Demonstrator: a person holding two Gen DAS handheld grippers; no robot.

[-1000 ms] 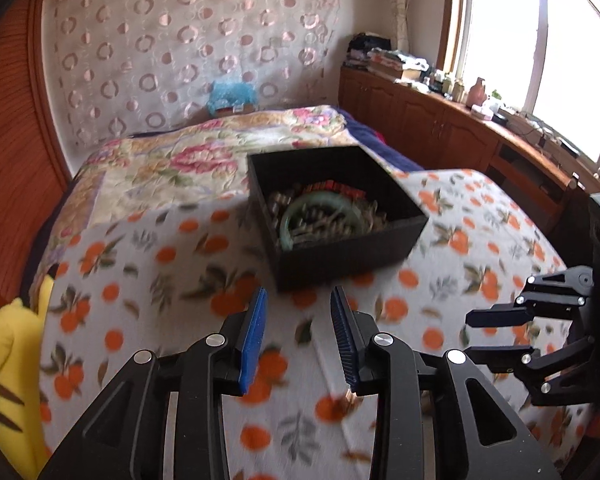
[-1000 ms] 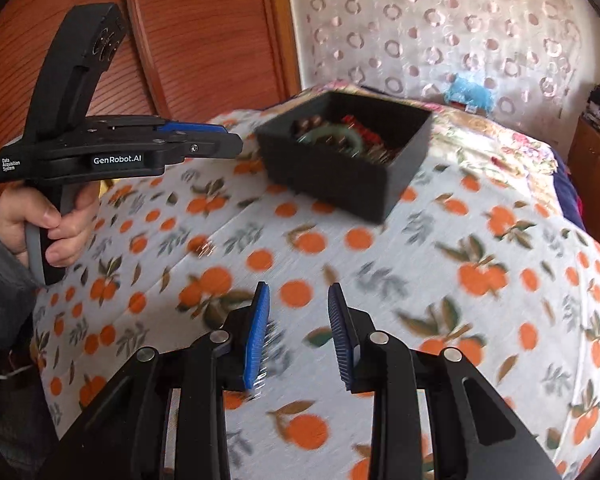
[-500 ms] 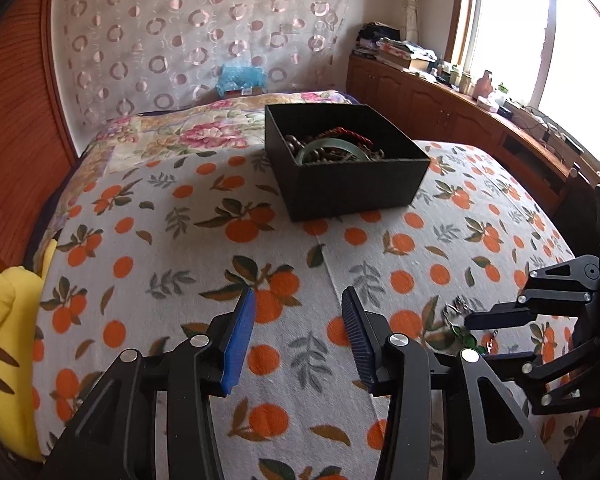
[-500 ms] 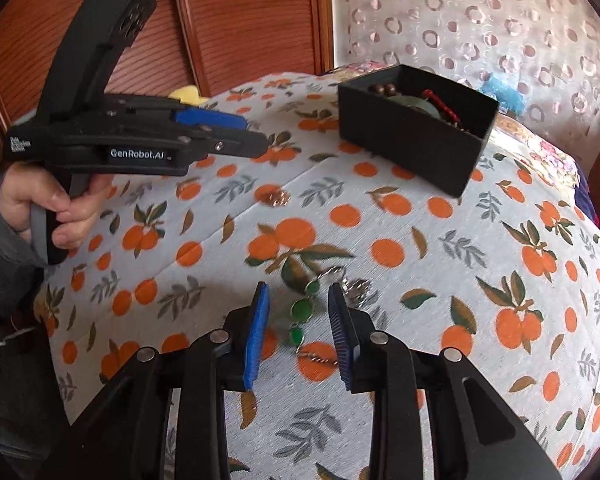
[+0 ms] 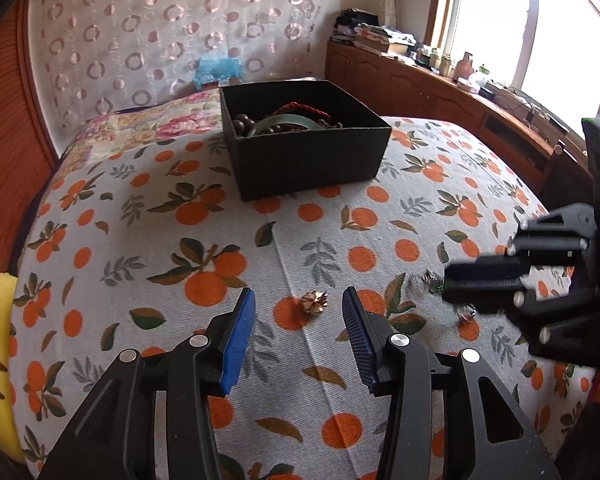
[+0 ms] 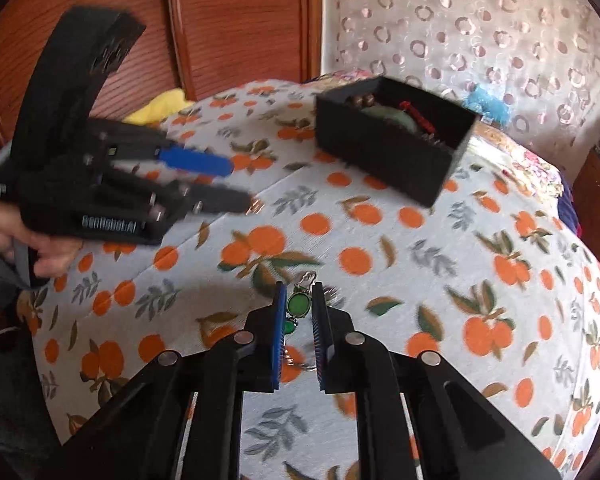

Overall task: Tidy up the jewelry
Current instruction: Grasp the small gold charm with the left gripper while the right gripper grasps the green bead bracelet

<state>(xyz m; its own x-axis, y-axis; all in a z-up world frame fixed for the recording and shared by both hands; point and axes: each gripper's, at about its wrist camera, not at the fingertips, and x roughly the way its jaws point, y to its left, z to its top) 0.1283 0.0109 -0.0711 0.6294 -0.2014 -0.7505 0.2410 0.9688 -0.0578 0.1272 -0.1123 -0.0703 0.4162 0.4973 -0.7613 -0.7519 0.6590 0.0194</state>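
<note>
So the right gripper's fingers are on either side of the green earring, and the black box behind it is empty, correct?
Not quite. The right gripper does have the green earring between its fingers, but the black box is not empty: the left wrist view shows a green bangle, brown beads and a red cord inside it.

Your left wrist camera sits low behind the left gripper point(image 5: 298, 322), close over the bedspread point(image 5: 140, 240), facing along the bed toward the black box point(image 5: 308, 160) and the curtained wall, window to its right. Your right wrist camera looks from the window side across the bed toward the wooden panelling, tilted down, very near the cloth. Both views share the box, the orange-print bedspread between them, and each other's gripper at the frame edge.
</note>
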